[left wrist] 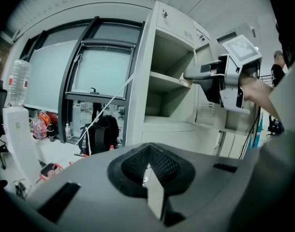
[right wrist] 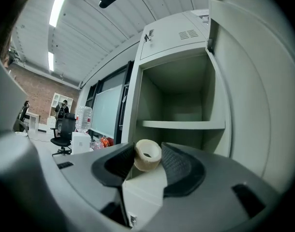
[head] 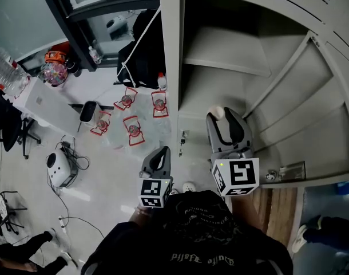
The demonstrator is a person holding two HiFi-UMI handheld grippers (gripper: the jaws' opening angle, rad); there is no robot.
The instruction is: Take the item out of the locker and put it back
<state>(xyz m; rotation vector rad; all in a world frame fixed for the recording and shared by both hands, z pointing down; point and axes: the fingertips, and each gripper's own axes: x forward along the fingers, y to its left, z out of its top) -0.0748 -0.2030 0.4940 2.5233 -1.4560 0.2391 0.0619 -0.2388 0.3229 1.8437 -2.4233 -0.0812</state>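
Right gripper (right wrist: 148,165) is clenched on the tape roll (right wrist: 147,154), seemingly returning it: next, forward onto the shelf (right wrist: 182,124) ahead, then release.

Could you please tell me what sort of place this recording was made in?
Probably an office or lab room: a grey metal locker, an office chair and large windows.

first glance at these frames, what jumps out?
The right gripper is shut on a cream ring-shaped roll, held up in front of the open grey locker. The locker's shelf looks bare where it shows. The left gripper hangs lower, to the left of the locker, jaws together with nothing between them.
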